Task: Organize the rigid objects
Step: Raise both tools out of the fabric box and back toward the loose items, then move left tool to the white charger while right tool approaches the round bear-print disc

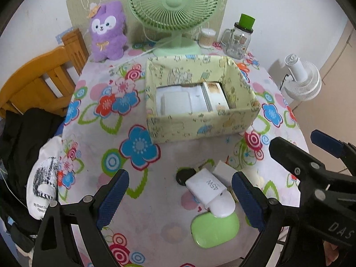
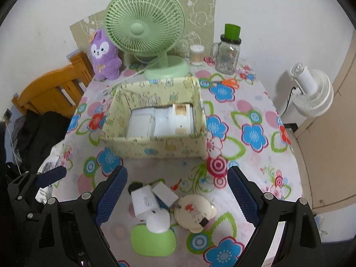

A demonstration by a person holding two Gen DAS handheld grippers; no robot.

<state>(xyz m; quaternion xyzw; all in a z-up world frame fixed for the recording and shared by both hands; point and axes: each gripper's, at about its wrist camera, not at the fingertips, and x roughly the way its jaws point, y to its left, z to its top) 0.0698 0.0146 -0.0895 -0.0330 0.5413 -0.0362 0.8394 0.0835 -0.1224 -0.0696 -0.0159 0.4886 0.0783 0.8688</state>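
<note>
- I carry two claws. My left gripper (image 1: 180, 197) has its blue pads spread wide and grips nothing; my right gripper (image 2: 178, 192) is spread just as wide and is also empty.
- Both hang over one small heap of loose things near the front edge of the table (image 2: 267, 155), which wears a flowered cloth.
- In the heap I count one white charger block (image 1: 205, 185) printed "45W", one rounded white case (image 1: 222, 208) touching its end, one flat green case (image 1: 214, 229) under that white case, one smaller white block (image 1: 224, 171) just behind the charger, and one black round piece (image 1: 183, 175) at its far corner.
- From the right wrist I also see one cream round piece (image 2: 193, 211) with a red figure on it, just beside the white blocks. There may be something blue under the blocks; I cannot tell what.
- One open box (image 1: 200, 124) covered in pale yellow printed paper stands behind the heap, apart from it.
- Inside the box lie white packages (image 1: 175, 101) side by side, about three; the one on the right has tan marks on it. I cannot tell the exact count.
- Along the wall stand one green desk fan (image 1: 174, 11), one purple plush toy (image 1: 108, 32), one glass mug jar (image 1: 238, 41) with a green cap, and one clear tub of cotton swabs (image 1: 207, 37).
- One pair of orange-handled scissors (image 2: 229, 82) lies behind the box's right corner.
- One white fan (image 2: 311, 91) stands past the table's right side; one wooden chair (image 1: 44, 77) sits at the left.
</note>
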